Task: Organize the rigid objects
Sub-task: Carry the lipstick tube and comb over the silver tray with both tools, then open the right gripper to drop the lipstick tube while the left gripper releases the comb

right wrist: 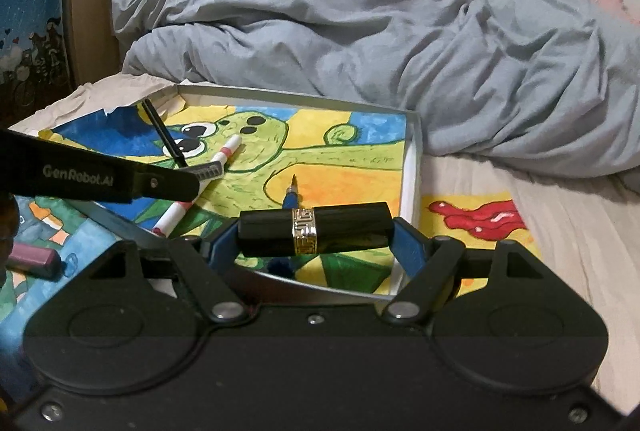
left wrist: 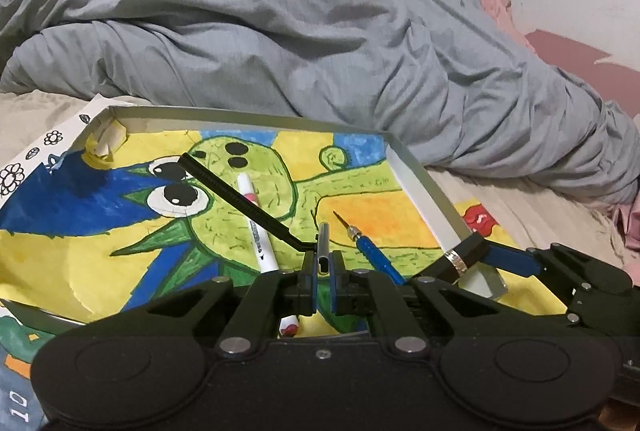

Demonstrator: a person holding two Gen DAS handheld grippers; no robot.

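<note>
Bed scene: beige sheet, big rumpled grey duvet heaped across the back, wooden bedframe and a blue patterned hanging at far left, pink cloth at far right.

On the sheet lies a shallow white-walled box lined with a painted green cartoon creature. More painted sheets lie under and around it.

Left to right:
- Purple marker lies outside the box on the left painting, not yet sorted.
- Left gripper is clenched on the grey end of a slim razor-like tool. Its black toothed blade part angles up and left over the box. The tool is lifted, not resting.
- White marker with pink cap lies in the box, partly under that tool.
- Blue-handled craft knife lies in the box, tip pointing away, to the right of the marker.
- Right gripper grips a black lipstick tube with a gold band crosswise, ends against the blue pads. It hangs over the near right corner of the box.

Progress, my read: roughly halfway. Two items are in the box and two are held over it, so each needs lowering and releasing. The purple marker is left to collect. Whether more items lie out of view, can't tell.
</note>
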